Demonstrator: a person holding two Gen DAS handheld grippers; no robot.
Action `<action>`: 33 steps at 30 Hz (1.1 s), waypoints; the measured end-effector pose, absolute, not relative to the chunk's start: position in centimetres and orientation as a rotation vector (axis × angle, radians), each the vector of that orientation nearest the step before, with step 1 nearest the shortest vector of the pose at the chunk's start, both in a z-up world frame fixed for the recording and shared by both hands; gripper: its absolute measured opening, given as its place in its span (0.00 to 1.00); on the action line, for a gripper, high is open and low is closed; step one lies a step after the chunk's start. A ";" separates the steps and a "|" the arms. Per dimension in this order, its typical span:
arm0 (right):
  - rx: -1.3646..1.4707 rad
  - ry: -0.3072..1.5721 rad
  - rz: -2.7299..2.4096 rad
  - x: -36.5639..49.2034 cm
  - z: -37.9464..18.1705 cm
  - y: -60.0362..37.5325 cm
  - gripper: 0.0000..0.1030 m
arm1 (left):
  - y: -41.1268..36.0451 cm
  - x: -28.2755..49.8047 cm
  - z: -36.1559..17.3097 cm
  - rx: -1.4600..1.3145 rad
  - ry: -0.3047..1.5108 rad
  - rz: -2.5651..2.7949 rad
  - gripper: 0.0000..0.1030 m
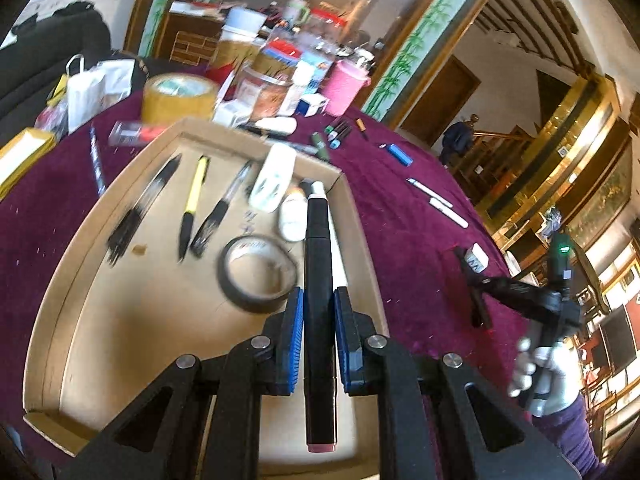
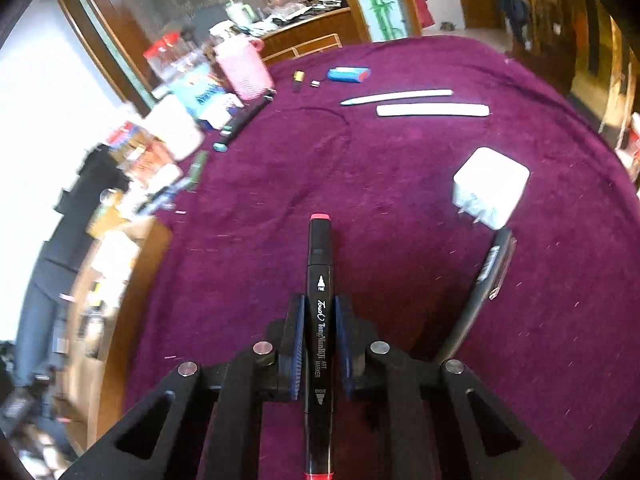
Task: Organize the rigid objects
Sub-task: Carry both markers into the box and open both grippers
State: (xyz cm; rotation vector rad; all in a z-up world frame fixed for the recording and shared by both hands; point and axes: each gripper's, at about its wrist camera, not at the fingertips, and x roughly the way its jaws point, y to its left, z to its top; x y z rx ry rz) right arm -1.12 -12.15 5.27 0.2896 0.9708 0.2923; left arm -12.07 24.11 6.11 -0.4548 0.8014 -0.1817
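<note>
My left gripper (image 1: 319,300) is shut on a black marker (image 1: 318,264) with a pink end cap, held above a shallow cardboard tray (image 1: 80,256). The tray holds several pens (image 1: 194,204), a black tape roll (image 1: 258,274) and a white remote (image 1: 273,178). My right gripper (image 2: 320,308) is shut on a black art marker (image 2: 320,320) with red caps, held above the purple tablecloth (image 2: 380,184). The right gripper also shows in the left wrist view (image 1: 478,292), off to the right of the tray.
Loose on the cloth lie two white pens (image 2: 432,110), a blue lighter (image 2: 348,74), a white block (image 2: 490,186), a black pen (image 2: 486,276) and several markers (image 2: 244,120). A pink cup (image 2: 244,68), boxes and a yellow tape roll (image 1: 178,98) crowd the far edge.
</note>
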 end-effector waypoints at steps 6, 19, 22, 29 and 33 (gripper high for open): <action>0.347 0.965 0.473 -3.1 7.8 -8.2 0.15 | 24.1 -11.7 4.1 -0.461 0.891 -0.157 0.14; 0.311 1.073 0.750 -5.2 7.4 5.2 0.16 | 23.0 -10.6 3.0 -0.405 0.948 -0.166 0.16; 0.285 1.086 0.751 -5.3 6.9 6.8 0.16 | 22.5 -10.7 3.3 -0.349 0.956 -0.195 0.23; 0.238 1.111 0.701 -5.1 5.8 8.6 0.16 | 25.5 -12.5 4.0 -0.453 0.926 -0.194 0.53; 0.196 1.110 0.666 -5.1 5.3 9.6 0.17 | 27.9 -13.6 4.3 -0.521 0.888 -0.167 0.56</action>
